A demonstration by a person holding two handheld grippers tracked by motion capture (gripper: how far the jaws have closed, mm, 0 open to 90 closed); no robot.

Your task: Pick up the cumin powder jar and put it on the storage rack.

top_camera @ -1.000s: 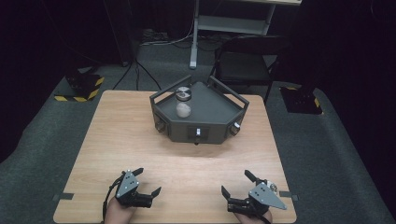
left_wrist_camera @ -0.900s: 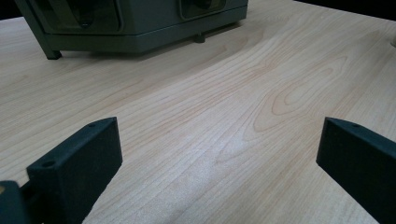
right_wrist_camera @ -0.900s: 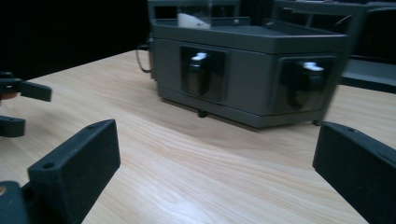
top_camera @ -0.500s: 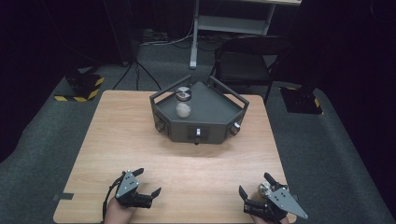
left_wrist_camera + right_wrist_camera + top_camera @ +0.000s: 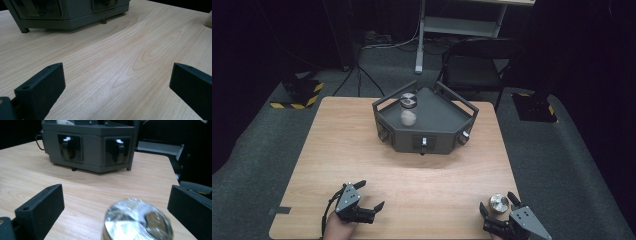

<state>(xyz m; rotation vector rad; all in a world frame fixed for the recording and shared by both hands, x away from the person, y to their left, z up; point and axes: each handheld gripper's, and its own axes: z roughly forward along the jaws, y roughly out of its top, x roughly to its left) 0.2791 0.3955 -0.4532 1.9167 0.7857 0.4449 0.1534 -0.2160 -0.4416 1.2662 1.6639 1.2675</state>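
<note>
Item: small jar with a shiny metal lid (image 5: 499, 203), upright on the tabletop (image 5: 362, 150) near its front right corner. In the right gripper view the lid (image 5: 138, 221) sits low between the two black jaws, blurred by closeness; whether either jaw touches it cannot be told.

Right tool (image 5: 500, 212): at the front right corner, jaws spread wide to either side of the jar, not clamped on it. A grey three-cornered plate tops it.

Left tool (image 5: 364, 195): near the front edge, left of centre, well apart from the jar. Jaws wide apart, bare wood grain between them (left gripper view); a hand (image 5: 339, 231) holds it from below.

Grey angled box (image 5: 432, 132): toward the back edge, about centre, with round knobs on its front faces (image 5: 117, 150) and rails along its upper rim. On its top stands a second jar (image 5: 407, 109), dark-lidded, with white contents in its lower part.

Surroundings: dark floor, a folding chair (image 5: 477, 65) behind the back edge, yellow-and-black striped blocks (image 5: 299, 95) at the left.
</note>
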